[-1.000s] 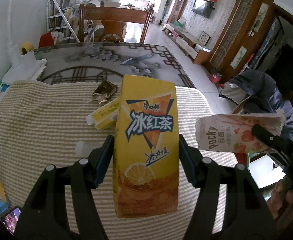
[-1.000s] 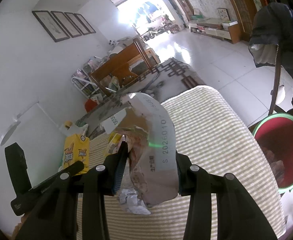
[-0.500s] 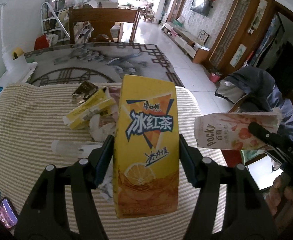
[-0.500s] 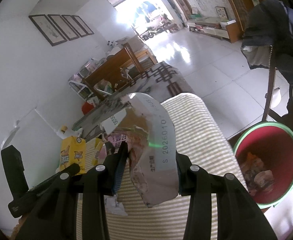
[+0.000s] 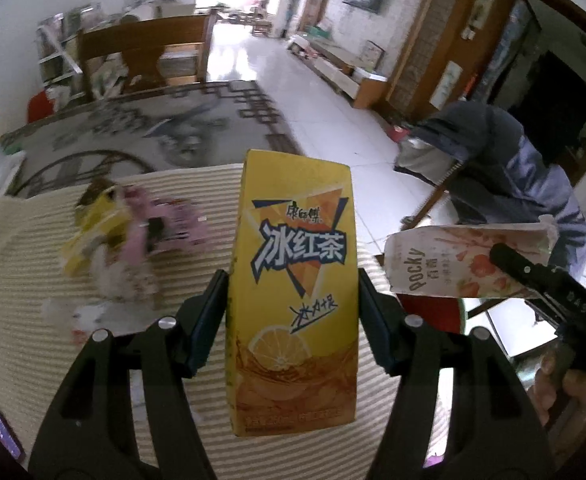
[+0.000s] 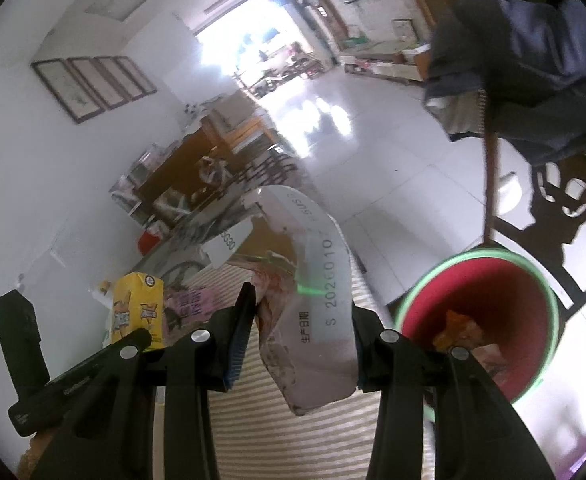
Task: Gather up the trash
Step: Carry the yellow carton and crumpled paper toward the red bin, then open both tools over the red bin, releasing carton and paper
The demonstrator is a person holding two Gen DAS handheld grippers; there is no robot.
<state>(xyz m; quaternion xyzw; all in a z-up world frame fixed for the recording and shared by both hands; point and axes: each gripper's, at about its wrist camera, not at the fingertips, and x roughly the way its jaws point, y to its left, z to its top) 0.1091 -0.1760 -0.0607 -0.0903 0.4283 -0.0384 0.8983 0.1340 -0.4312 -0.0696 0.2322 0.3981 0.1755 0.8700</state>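
The main risk here is that one piece is missing the red bin [image 6: 533, 292] when it is released. The bin is standing on the floor just beside the right edge of the striped table [image 5: 21, 280], and both hands are holding their trash above the tabletop, not yet above the opening. If a grip is opening too early, the item is probably falling on the cloth or on the floor beside the bin. The torn snack box [image 6: 313, 312] is light and bent, so it could also be catching on a pad or drifting sideways. The two tools are near each other, so they could be bumping together over the bin.

The left gripper [image 5: 293, 320] is standing about half wide and is clamping the yellow tea carton [image 5: 293, 288] on its two sides; the carton is upright. The right gripper [image 6: 301, 336] is narrower and is pinching the snack box, which is sticking up and away from the jaws. More wrappers [image 5: 133, 240] are lying on the far left part of the table, still to be collected. The bin is already containing some trash.
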